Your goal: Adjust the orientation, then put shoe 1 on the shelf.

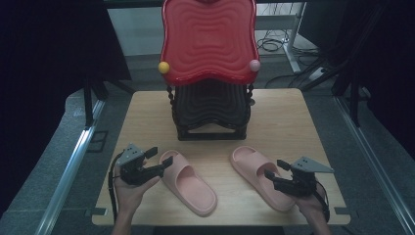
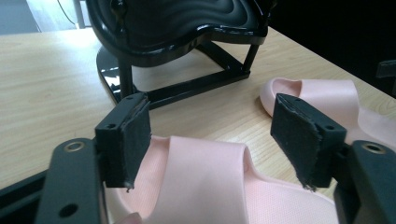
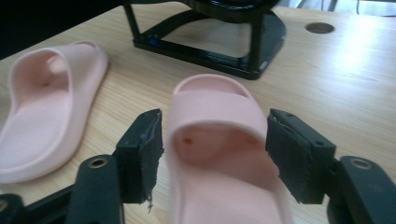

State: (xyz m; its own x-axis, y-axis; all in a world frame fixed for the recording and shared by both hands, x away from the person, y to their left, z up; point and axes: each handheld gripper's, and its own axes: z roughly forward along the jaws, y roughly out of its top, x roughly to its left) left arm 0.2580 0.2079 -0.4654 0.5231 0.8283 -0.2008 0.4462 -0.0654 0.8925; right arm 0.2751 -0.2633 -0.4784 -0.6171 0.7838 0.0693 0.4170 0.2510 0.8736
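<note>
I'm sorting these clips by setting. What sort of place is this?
Probably a lab or recording workspace, not a home: a light wooden table flanked by dark curtains, loose black cables on the grey floor behind, and a red-and-black wavy two-tier rack.

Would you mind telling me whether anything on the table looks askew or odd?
The two slippers are splayed, not paired: the left slipper and right slipper have toes toward the rack and heels angled apart. Nothing looks spilled or damaged.
</note>
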